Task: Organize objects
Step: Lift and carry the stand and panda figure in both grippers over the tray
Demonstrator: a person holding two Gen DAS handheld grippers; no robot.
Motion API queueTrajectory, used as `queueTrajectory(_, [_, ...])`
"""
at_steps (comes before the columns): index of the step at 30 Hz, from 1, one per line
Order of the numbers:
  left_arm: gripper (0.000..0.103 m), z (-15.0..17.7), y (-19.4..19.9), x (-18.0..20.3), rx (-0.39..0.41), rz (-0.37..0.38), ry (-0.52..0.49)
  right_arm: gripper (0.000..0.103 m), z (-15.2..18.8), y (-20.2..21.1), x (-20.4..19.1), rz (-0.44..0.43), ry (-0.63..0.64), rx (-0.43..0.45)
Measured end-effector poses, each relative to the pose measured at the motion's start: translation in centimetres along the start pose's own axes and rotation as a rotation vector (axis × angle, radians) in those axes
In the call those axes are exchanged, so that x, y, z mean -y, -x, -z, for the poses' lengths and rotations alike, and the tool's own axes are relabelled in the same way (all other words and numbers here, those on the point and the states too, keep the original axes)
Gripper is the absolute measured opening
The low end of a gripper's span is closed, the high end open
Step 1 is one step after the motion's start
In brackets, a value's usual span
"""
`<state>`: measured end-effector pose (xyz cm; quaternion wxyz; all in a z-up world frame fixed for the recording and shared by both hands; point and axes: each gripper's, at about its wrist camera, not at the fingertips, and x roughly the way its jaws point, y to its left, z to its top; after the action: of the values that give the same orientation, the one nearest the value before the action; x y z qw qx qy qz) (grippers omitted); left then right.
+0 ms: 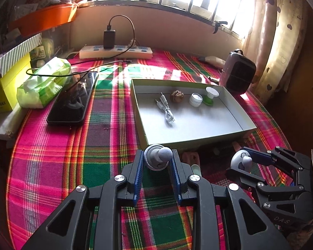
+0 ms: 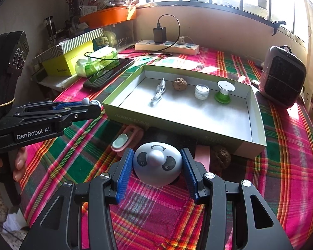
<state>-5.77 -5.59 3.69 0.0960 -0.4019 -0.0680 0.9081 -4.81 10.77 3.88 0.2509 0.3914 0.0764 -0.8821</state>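
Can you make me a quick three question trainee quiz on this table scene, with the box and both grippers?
1. True or false: the left gripper holds nothing.
2. How many items lie inside the open box?
3. What does the right gripper grip: A) white cable, B) panda-faced dome, C) walnut?

Key:
1. False: its jaws are closed on a small grey round gadget.
2. Four: white cable, walnut, small white jar, green-based spool.
3. B, the panda-faced dome.

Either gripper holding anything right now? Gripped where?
Left gripper: small grey round-tipped gadget, clamped at its sides. Right gripper: panda-face dome, pads on its two sides.
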Motion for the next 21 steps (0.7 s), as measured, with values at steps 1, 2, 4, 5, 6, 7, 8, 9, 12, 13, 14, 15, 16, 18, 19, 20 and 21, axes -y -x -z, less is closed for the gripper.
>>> queueTrajectory(1, [0.023,-0.2,-0.1,0.1,0.000,0.003,-0.002,0.048,-0.2,0.1,0.0,0.003,0.001,0.005])
queueTrajectory(2, [0.023,-0.3,-0.2,0.2,0.000,0.004,-0.005,0.048,-0.4,0.2,0.1,0.005,0.002,0.009])
queueTrajectory(4, [0.023,-0.7,-0.3,0.4,0.005,0.005,-0.008,0.048,-0.8,0.3,0.3,0.007,0.004,0.016])
queueTrajectory(5, [0.023,-0.9,-0.3,0.5,0.006,0.007,-0.011,0.048,-1.0,0.3,0.3,0.011,0.005,0.018])
queueTrajectory(6, [0.023,-1.1,-0.5,0.6,0.005,0.009,-0.013,0.048,-1.2,0.3,0.5,0.015,0.006,0.020])
queueTrajectory(7, [0.023,-1.4,-0.6,0.7,0.004,0.014,-0.015,0.048,-1.4,0.2,0.6,0.017,0.005,0.023])
queueTrajectory(8, [0.023,-1.6,-0.8,0.8,0.001,0.019,-0.017,0.048,-1.7,0.2,0.7,0.017,0.003,0.025])
queueTrajectory(9, [0.023,-1.8,-1.0,0.9,-0.001,0.019,-0.017,0.048,-1.9,0.1,0.8,0.018,0.000,0.027])
queueTrajectory(12, [0.023,-2.4,-1.3,1.4,0.003,0.021,-0.035,0.048,-2.7,-0.3,1.4,0.029,-0.010,0.031])
queueTrajectory(13, [0.023,-2.6,-1.6,1.5,0.002,0.021,-0.038,0.048,-3.0,-0.4,1.6,0.037,-0.013,0.032])
queueTrajectory(14, [0.023,-2.9,-1.8,1.6,0.001,0.023,-0.041,0.048,-3.3,-0.6,1.8,0.043,-0.017,0.031])
queueTrajectory(15, [0.023,-3.1,-2.1,1.6,-0.002,0.023,-0.041,0.048,-3.6,-0.9,2.1,0.047,-0.022,0.029])
queueTrajectory(16, [0.023,-3.4,-2.3,1.7,-0.003,0.021,-0.041,0.048,-3.9,-1.1,2.4,0.050,-0.027,0.025])
queueTrajectory(18, [0.023,-3.8,-2.8,1.8,-0.002,0.018,-0.050,0.048,-4.5,-1.7,2.9,0.055,-0.030,0.021])
queueTrajectory(19, [0.023,-4.0,-3.2,1.7,-0.006,0.016,-0.050,0.048,-4.8,-2.1,3.1,0.059,-0.034,0.016])
queueTrajectory(20, [0.023,-4.3,-3.6,1.7,-0.012,0.016,-0.050,0.048,-5.1,-2.4,3.4,0.061,-0.039,0.010])
queueTrajectory(21, [0.023,-4.5,-4.0,1.7,-0.018,0.013,-0.047,0.048,-5.4,-2.8,3.7,0.058,-0.046,0.004])
